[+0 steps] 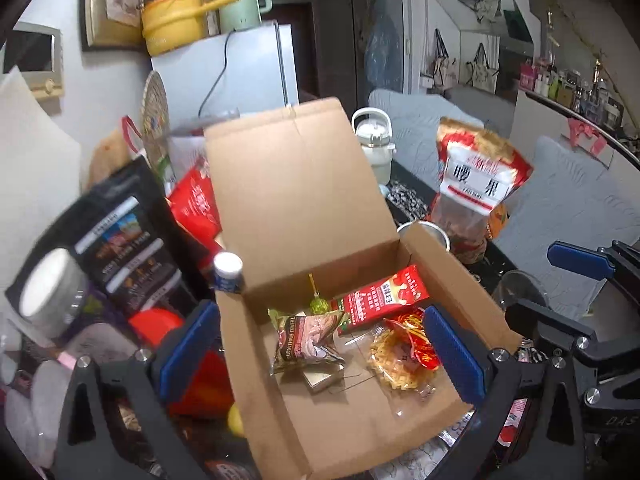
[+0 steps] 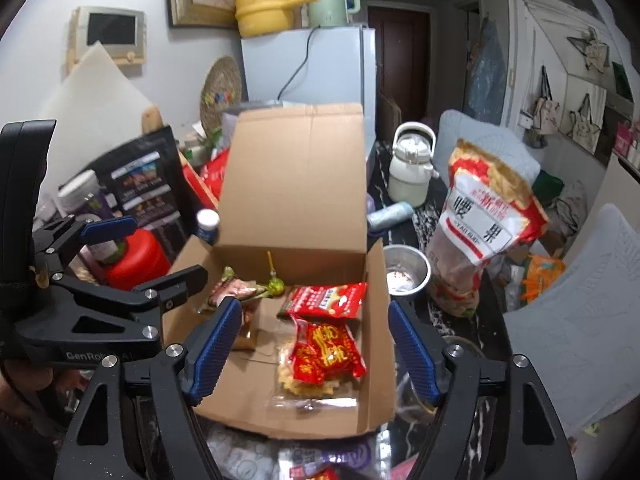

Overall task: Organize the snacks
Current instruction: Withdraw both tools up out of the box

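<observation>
An open cardboard box (image 1: pixel 360 432) (image 2: pixel 304 184) stands on the dark table with its lid up. Inside lie a red noodle-snack packet (image 2: pixel 326 354) (image 1: pixel 404 350), a red flat packet (image 2: pixel 326 300) (image 1: pixel 380 298), a cereal bar packet (image 1: pixel 306 338) (image 2: pixel 236 292) and a green lollipop (image 2: pixel 275 284) (image 1: pixel 318 304). My left gripper (image 1: pixel 320 354) is open and empty above the box. My right gripper (image 2: pixel 310 356) is open and empty over the box too. The left gripper also shows at the left of the right wrist view (image 2: pixel 148 248).
A big cashew bag (image 2: pixel 484 224) (image 1: pixel 476 184) and a steel bowl (image 2: pixel 406 274) stand right of the box. A white kettle jug (image 2: pixel 412 168), a black pouch (image 1: pixel 124 240), a red tub (image 2: pixel 138 258) and a small bottle (image 1: pixel 228 272) crowd the left and back.
</observation>
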A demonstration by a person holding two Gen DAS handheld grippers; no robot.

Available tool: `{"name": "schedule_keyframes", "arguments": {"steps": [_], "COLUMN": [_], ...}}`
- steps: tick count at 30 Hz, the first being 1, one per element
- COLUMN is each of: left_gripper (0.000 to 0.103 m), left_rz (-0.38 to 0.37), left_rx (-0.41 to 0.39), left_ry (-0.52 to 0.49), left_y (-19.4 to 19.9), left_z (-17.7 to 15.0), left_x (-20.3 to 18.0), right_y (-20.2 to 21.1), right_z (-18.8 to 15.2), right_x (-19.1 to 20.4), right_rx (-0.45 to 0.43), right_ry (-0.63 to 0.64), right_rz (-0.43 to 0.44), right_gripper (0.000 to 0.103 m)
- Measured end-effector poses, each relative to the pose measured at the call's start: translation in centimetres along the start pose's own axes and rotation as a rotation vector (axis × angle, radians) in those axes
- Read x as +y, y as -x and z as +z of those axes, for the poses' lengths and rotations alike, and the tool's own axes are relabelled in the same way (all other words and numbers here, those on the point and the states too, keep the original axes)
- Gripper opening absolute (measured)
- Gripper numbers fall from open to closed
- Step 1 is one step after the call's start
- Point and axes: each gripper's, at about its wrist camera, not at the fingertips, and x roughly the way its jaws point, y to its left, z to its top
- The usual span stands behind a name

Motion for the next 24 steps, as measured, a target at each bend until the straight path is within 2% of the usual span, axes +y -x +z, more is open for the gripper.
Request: {"name": "schedule_keyframes", "arguments": {"steps": [7,12,15,24], "left_gripper": [0.103,0.103,0.103,0.103], "left_rz": [-0.002,-0.014,-0.017,-0.032], "left_rx": [-0.063,-0.101,-0.143,-0.168], "left_ry": [-0.024,0.005,0.000,-0.021], "left_y": [4.3,6.9,8.7,12.2], "left_z": [-0.2,-0.6,-1.3,-4.3], "left_x": [-0.4,0.0,-0.1,-1.1], "right_y": [4.5,8.1,9.6,13.5], "right_z": [-0.5,-1.3,-1.8,-4.8], "right_x": [0.7,1.2,1.7,3.2], "right_rx": [-0.090,-0.168,-0.189,-0.233], "right_ry": [0.026,0.032,0.047,0.064], "right_rz": [-0.016,-0.020,-0.005,0.006], "right_gripper": [0.076,0.080,0.080,0.080]}}
